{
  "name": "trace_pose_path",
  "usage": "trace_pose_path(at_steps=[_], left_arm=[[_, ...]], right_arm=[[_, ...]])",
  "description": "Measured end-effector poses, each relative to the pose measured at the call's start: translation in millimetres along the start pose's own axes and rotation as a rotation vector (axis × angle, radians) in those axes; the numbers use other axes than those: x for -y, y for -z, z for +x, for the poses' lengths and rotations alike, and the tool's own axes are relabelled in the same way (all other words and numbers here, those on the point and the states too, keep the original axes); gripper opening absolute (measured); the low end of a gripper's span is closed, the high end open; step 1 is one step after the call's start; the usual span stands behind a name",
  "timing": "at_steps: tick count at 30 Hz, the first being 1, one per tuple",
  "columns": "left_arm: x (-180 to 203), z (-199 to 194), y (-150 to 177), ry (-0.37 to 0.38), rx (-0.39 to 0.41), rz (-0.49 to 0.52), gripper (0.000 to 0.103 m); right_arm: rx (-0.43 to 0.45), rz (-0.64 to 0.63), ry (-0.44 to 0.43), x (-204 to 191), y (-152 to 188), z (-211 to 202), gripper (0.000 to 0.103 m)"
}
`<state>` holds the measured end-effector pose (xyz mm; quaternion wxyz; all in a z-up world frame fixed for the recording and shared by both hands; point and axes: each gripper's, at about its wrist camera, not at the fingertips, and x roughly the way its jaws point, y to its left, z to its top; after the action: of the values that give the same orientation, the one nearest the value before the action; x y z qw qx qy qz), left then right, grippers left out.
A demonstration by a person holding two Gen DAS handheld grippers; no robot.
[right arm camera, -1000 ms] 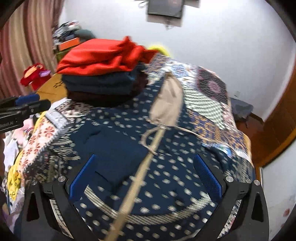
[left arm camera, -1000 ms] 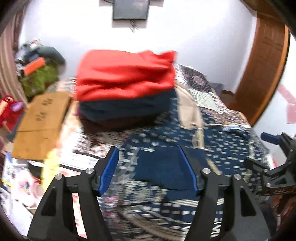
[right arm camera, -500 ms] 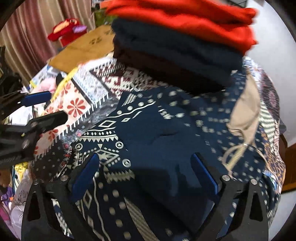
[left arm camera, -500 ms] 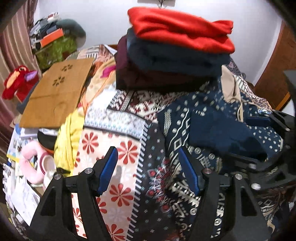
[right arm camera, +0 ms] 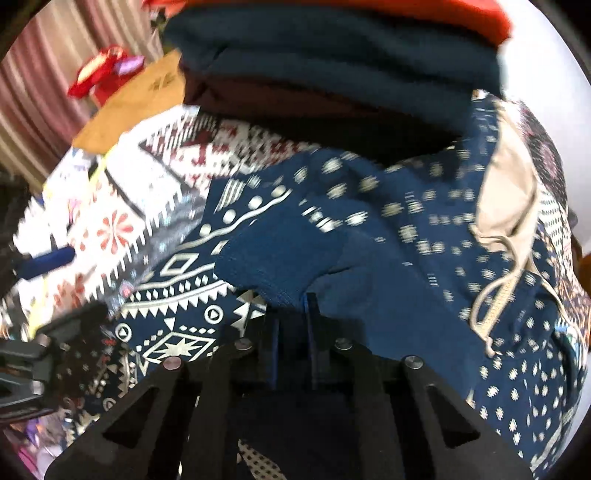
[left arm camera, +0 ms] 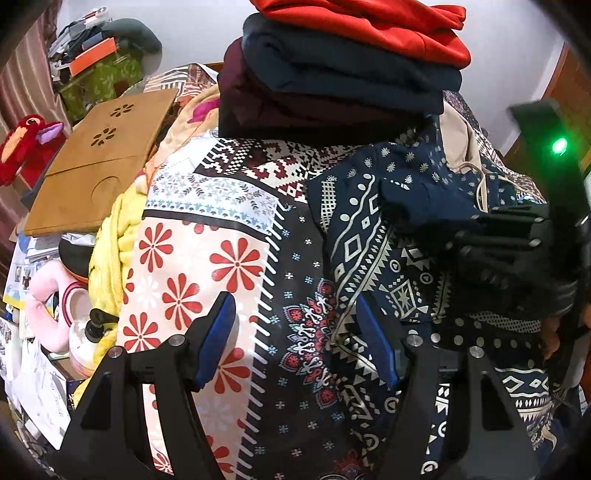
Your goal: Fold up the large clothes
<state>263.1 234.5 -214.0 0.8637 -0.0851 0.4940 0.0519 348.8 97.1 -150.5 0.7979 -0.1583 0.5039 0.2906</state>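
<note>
right hand-held gripper (right arm camera: 291, 325): jaws pinched on a plain navy fold of the patterned navy garment (right arm camera: 369, 229)
left hand-held gripper (left arm camera: 295, 343): jaws wide, nothing held, over the garment's left edge
garment: spread on patchwork bedspread (left arm camera: 207, 229)
behind: folded clothes stack (left arm camera: 332, 70), red on top

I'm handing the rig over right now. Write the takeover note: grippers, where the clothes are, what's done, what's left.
Right hand-held gripper: shut on the navy patterned garment, pinching its plain navy fabric.
Left hand-held gripper: open, holding nothing, above the garment's left edge and the floral bedspread.
Done: folded stack, red over navy over maroon, at the far end.
Left: the garment lies spread and unfolded; probably grip its left edge next, then fold and stack.
</note>
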Motion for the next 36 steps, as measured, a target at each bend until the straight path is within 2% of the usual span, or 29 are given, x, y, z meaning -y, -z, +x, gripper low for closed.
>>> trace_pose_path(at_steps=[11, 17, 23, 27, 32, 36], left_arm=[[21, 17, -7, -0.018, -0.037, 0.018, 0.067], [33, 38, -3, -0.04, -0.091, 0.032, 0.067], [35, 45, 1, -0.062, -0.095, 0.018, 0.072], [31, 47, 3, -0.064, -0.093, 0.002, 0.077], [31, 48, 6, -0.074, -0.083, -0.002, 0.079], [32, 48, 7, -0.087, -0.078, 0.004, 0.082]], right_arm=[[0.27, 0.15, 0.045, 82, 6, -123, 0.01], [0.332, 0.252, 0.106, 127, 24, -153, 0.01], [0.287, 0.357, 0.12, 164, 63, -154, 0.01], [0.21, 0.436, 0.112, 183, 94, -133, 0.01], [0.119, 0.548, 0.094, 199, 137, -109, 0.01], [0.117, 0.582, 0.08, 204, 155, -112, 0.01]])
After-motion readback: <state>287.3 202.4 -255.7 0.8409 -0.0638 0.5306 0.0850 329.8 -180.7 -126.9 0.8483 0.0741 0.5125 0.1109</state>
